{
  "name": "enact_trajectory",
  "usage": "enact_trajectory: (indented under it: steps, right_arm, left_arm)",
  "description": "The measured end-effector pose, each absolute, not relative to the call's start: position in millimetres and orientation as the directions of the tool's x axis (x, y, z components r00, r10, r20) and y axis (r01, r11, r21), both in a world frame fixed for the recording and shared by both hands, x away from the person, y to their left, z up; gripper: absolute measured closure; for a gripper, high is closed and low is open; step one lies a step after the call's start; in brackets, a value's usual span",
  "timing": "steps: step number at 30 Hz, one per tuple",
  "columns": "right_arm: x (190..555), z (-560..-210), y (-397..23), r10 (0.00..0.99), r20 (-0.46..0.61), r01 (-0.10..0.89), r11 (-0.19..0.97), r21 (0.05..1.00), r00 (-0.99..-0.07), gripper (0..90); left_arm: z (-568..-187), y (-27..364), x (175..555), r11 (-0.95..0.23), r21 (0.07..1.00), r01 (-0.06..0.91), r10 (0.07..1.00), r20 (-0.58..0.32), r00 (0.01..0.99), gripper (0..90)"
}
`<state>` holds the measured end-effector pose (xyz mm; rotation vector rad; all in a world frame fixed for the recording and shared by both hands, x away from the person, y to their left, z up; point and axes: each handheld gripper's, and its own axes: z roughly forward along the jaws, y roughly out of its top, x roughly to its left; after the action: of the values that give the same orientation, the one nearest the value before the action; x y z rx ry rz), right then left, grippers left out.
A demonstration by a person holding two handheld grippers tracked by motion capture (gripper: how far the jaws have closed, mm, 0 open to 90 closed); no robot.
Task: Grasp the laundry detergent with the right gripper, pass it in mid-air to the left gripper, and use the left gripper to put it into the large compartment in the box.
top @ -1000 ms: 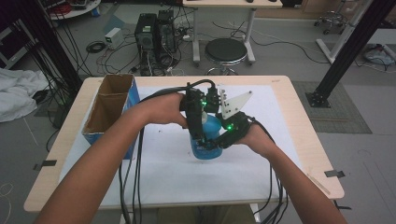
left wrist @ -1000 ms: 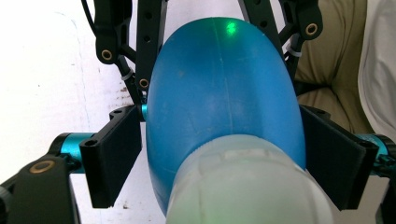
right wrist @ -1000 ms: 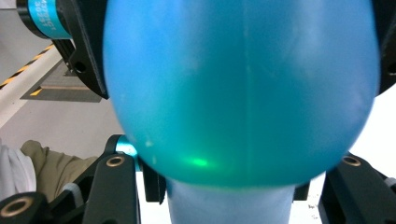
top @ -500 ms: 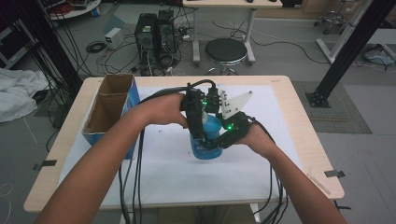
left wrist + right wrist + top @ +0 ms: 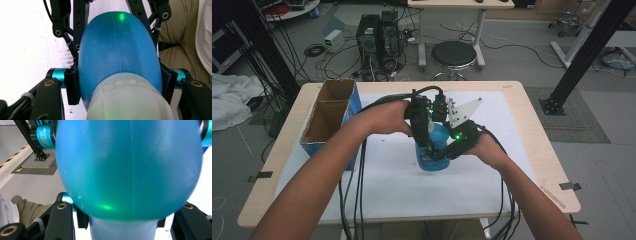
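Blue bottle upright on white mat, pinched between both tongs. Left gripper jaws just closed onto its upper body, pads pressing both sides. Right gripper clamped on it lower down. Cardboard box well apart, beyond left gripper.

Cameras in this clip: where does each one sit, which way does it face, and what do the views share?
High view: above the person's side, looking forward and down at the table; both forearms, left gripper, right gripper.
Left gripper view: on the left gripper, looking along its jaws, closed on the blue bottle.
Right gripper view: on the right gripper, jaws closed on the bottle.
Shared: the blue bottle.
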<state>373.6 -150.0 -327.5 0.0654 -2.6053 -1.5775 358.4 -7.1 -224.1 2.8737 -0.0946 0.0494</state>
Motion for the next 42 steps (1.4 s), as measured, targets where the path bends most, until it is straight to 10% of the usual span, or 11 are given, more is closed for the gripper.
enact_trajectory:
  steps: [12,24,42]
  right_arm:
    - [371.3,-324.9,-152.5,-0.083,0.032,-0.011,0.474,0.881,-0.996,43.4]
    - [369.7,-313.2,-189.5,-0.013,0.066,0.046,0.586,0.809,-0.998,11.6]
    - [378.1,-302.5,-241.6,0.284,0.088,0.275,0.728,0.628,-0.955,11.6]
  left_arm:
    - [-221.2,-11.9,354.9,-0.963,0.255,-0.083,-0.069,0.063,0.996,37.3]
    - [-212.2,-1.4,355.3,-0.971,0.235,-0.032,-0.016,0.070,0.997,37.4]
    - [-201.9,28.3,367.6,-0.967,0.239,0.091,0.116,0.091,0.989,37.3]
